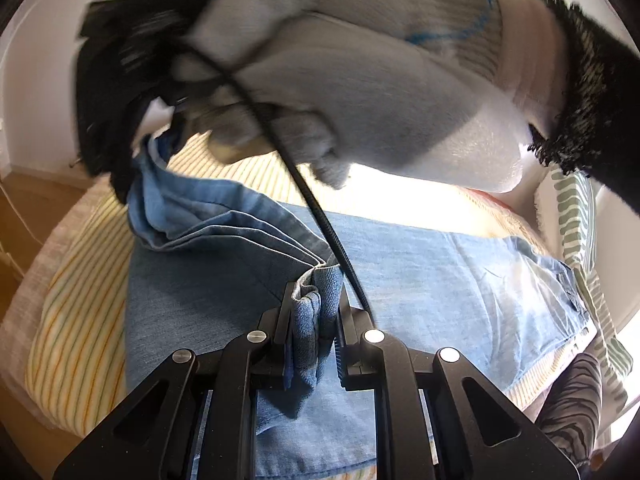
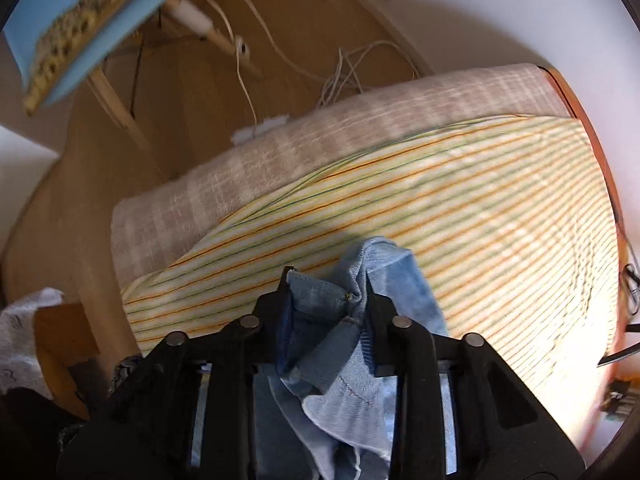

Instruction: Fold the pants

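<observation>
Fingers of both grippers pinch jeans hems, seemingly.

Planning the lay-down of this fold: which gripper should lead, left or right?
Left, probably. The left gripper clamps a bunched edge of the jeans directly over the flat denim. The right gripper also grips denim, but only the striped sheet lies ahead of it.
</observation>
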Tool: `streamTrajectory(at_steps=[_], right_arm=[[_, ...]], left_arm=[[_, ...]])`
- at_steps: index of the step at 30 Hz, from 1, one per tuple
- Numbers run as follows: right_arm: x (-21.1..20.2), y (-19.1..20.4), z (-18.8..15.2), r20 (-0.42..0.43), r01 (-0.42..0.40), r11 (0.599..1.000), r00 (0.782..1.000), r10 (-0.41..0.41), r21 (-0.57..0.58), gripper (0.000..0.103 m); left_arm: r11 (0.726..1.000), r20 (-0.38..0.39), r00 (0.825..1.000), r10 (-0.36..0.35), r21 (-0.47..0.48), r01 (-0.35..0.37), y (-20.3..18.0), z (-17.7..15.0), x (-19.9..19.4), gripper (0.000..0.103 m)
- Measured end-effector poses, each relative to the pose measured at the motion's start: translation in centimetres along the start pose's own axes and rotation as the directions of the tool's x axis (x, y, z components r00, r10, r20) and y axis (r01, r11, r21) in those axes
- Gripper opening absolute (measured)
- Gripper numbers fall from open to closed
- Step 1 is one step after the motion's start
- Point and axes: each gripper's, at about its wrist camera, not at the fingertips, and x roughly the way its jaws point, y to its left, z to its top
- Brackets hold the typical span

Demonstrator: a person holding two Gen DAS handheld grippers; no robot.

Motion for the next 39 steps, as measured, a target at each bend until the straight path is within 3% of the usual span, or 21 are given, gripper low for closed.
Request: streamTrajectory(at_steps=[5,8,9,13,15,19,25,28,33,34,35,36,38,39], right_arm=[[-4.2,-7.0,-4.9,0.139,-0.148,0.975,0.982,0.125,0.166,0.026],[-5.2,-11.6,-9.3,0.233,-0.26,0.921,0.953,0.196,0.288,0.027],[-5.0,-13.3,-10.8,0.263,-0.299,0.891,0.941,0.214,0.343,0.031],[-4.4,-17.1,-16.3,0.366,-0.379,0.786,0.907,0.21,0.488,0.067],[-4.1,-18.0,-18.8,0.402,-0.419,0.743,0.889,0.22,0.521,0.073],[-3.5,-18.2,-22.3,0.425,-0.477,0.673,0.868,0.258,0.566,0.073],[-2.2,-16.5,-24.1,0.43,-0.569,0.595,0.821,0.375,0.568,0.074],[-0.4,-15.9,-23.4,0.421,-0.607,0.54,0.795,0.437,0.584,0.081],[1.8,-16.7,-22.8,0.501,-0.674,0.41,0.735,0.457,0.615,0.081],[2.0,-16.8,-22.8,0.51,-0.679,0.403,0.731,0.454,0.614,0.081],[1.9,-16.8,-22.8,0.51,-0.671,0.413,0.739,0.44,0.616,0.08],[1.5,-16.7,-23.1,0.496,-0.647,0.442,0.762,0.417,0.622,0.072],[0.8,-16.4,-23.1,0.444,-0.581,0.528,0.814,0.374,0.62,0.048],[0.4,-16.2,-23.1,0.423,-0.552,0.568,0.834,0.355,0.611,0.027]], left_arm=[[0.998,-0.009,0.999,-0.048,0.044,0.048,-1.5,0.2,-0.6,0.014],[0.994,-0.03,0.995,-0.091,0.063,0.093,-2.6,0.1,0.0,0.013],[0.992,-0.043,0.994,-0.102,0.072,0.105,-3.1,0.0,0.3,0.013],[0.988,-0.088,0.99,-0.112,0.099,0.121,-4.4,-0.1,1.6,0.013],[0.987,-0.097,0.989,-0.111,0.102,0.12,-4.6,-0.1,1.8,0.013],[0.987,-0.087,0.991,-0.106,0.112,0.115,-4.6,0.2,1.0,0.013],[0.99,-0.029,0.992,-0.127,0.052,0.128,-2.7,2.0,-1.2,0.013],[0.987,-0.023,0.991,-0.128,0.094,0.13,-3.7,2.2,-1.6,0.013],[0.969,-0.078,0.991,-0.109,0.216,0.124,-6.0,1.0,-1.2,0.013],[0.963,-0.093,0.99,-0.104,0.241,0.124,-6.5,0.6,-0.9,0.013],[0.957,-0.106,0.989,-0.102,0.26,0.127,-7.0,0.2,-0.6,0.013],[0.954,-0.118,0.988,-0.1,0.27,0.129,-7.3,-0.1,-0.4,0.013],[0.952,-0.14,0.985,-0.103,0.275,0.139,-7.8,-0.5,0.1,0.013],[0.952,-0.144,0.984,-0.109,0.269,0.145,-8.1,-0.5,0.2,0.013]])
